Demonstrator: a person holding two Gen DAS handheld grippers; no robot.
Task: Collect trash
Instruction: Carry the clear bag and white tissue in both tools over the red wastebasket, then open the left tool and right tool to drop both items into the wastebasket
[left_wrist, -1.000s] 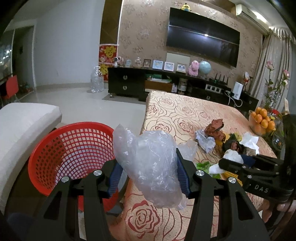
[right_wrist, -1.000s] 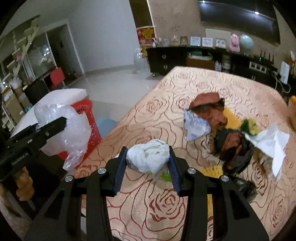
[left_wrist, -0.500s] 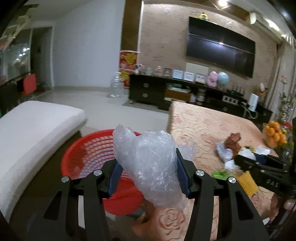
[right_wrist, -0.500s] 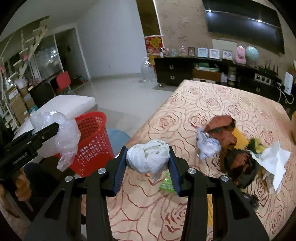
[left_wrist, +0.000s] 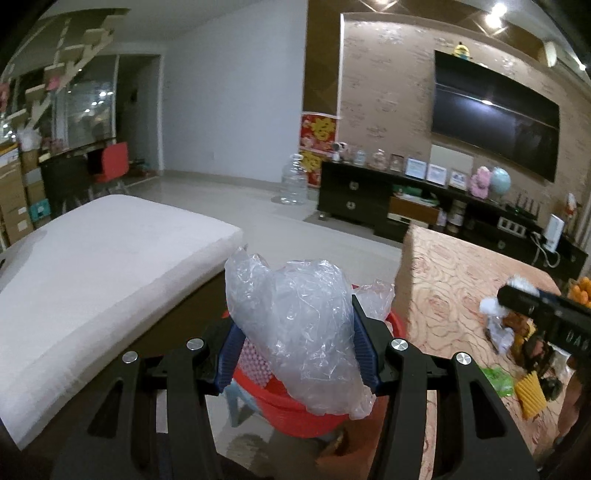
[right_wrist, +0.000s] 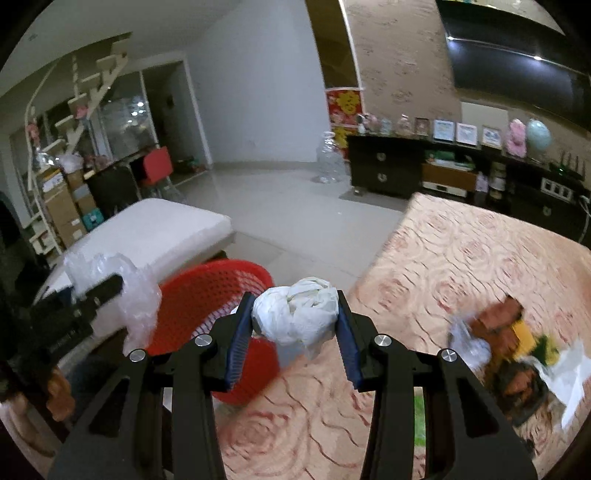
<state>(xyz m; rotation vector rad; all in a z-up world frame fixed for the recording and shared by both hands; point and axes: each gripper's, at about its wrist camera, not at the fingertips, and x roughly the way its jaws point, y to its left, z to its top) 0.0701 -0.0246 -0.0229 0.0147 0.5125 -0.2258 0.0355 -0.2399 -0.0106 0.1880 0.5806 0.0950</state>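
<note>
Over the red basket (right_wrist: 207, 295), left claw (left_wrist: 291, 347) pinches the plastic bag (left_wrist: 295, 325), right claw (right_wrist: 293, 328) at three o'clock clamps the tissue wad (right_wrist: 295, 314), both poised for dropping.

Bench (right_wrist: 461, 258): rose-patterned cloth cover
On bench: loose trash pile (right_wrist: 509, 343) near the right side, white tissue (right_wrist: 569, 373) beside it
Floor (right_wrist: 295, 206): pale tiles
On floor: red basket (right_wrist: 207, 295), beside the bench

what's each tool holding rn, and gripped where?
Left tool pinches a crumpled clear plastic bag across its middle. Right tool clamps a wadded white tissue by its two sides.
</note>
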